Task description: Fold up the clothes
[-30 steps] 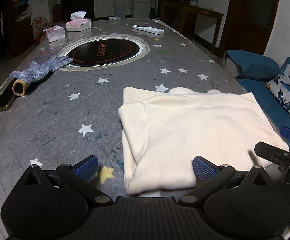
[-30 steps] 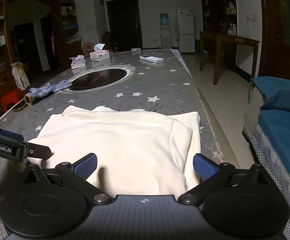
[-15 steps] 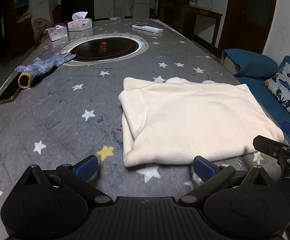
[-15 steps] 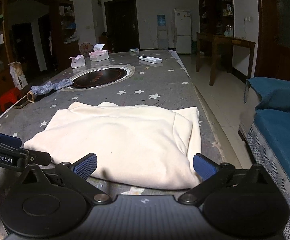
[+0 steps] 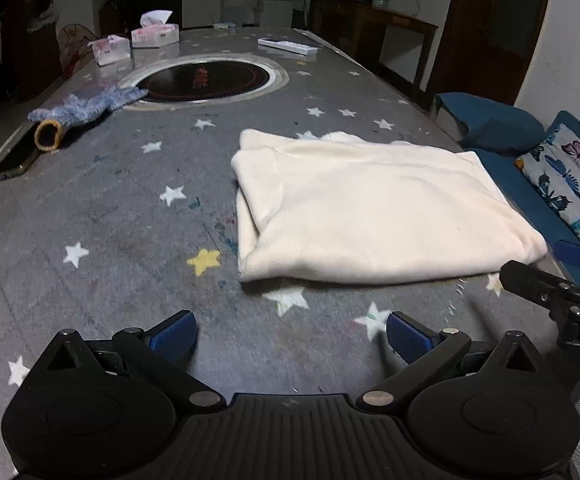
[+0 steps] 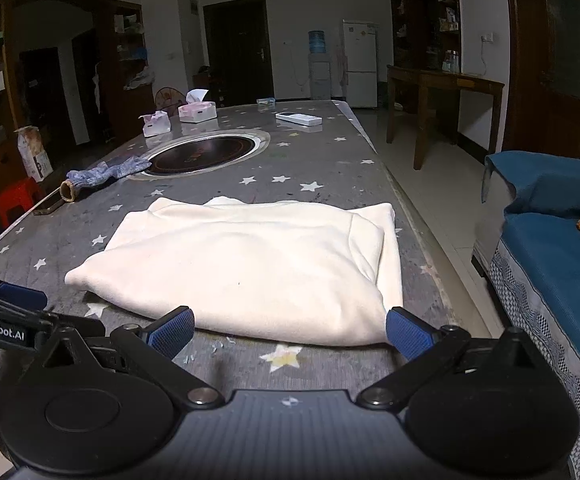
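A cream garment (image 5: 373, 208) lies folded into a flat rectangle on the grey star-patterned table (image 5: 110, 216); it also shows in the right wrist view (image 6: 250, 264). My left gripper (image 5: 291, 338) is open and empty, above bare table just short of the garment's near left corner. My right gripper (image 6: 290, 334) is open and empty, its blue pads (image 6: 403, 334) at the garment's near edge, by its right corner. Each gripper shows at the edge of the other's view.
A grey knit glove (image 5: 86, 106) and a phone (image 5: 14, 160) lie at the table's left edge. A round inset hotplate (image 5: 206, 80), tissue boxes (image 5: 154, 34) and a white remote (image 5: 288, 46) sit farther back. A blue sofa (image 6: 553, 240) stands to the right.
Both grippers have drawn back toward the near table edge and off the folded garment. The garment lies still.
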Tool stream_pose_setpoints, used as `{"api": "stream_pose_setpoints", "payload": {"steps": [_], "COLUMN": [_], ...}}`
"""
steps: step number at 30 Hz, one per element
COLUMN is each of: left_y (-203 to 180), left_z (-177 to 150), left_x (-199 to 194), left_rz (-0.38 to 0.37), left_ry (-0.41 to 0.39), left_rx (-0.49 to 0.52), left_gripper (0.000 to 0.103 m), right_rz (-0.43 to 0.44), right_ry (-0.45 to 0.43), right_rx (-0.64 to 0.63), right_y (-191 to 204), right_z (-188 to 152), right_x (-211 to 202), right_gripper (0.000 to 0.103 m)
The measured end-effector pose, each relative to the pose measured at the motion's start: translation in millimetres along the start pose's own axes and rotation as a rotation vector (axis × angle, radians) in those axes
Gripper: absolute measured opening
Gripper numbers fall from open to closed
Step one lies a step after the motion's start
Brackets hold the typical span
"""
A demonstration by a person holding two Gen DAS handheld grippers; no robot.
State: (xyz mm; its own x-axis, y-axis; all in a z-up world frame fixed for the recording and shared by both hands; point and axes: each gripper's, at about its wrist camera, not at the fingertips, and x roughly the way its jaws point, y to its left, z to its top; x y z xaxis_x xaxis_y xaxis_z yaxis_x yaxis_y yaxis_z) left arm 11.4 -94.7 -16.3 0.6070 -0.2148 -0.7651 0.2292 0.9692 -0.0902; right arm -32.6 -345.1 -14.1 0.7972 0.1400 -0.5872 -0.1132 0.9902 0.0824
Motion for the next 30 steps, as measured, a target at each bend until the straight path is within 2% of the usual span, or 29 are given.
{"api": "stream_pose_setpoints", "payload": {"steps": [9,30], "left_y": [-0.2,-7.0], "left_z": [-7.2,-21.7], "left_x": [-2.9,-11.7], "left_rz": [-0.025,0.000], "left_ry": [0.018,0.018], "left_rx": [-0.013,0.016], "left_gripper": [0.103,0.103], "right_rz": [-0.007,0.013], "right_ry": [0.008,0.013], "right_rx": [0.000,-0.001], "right_y": [1.6,12.4], "right_z": [-6.2,-17.3], "right_x": [-4.5,-16.0], "right_gripper": [0.103,0.103]}}
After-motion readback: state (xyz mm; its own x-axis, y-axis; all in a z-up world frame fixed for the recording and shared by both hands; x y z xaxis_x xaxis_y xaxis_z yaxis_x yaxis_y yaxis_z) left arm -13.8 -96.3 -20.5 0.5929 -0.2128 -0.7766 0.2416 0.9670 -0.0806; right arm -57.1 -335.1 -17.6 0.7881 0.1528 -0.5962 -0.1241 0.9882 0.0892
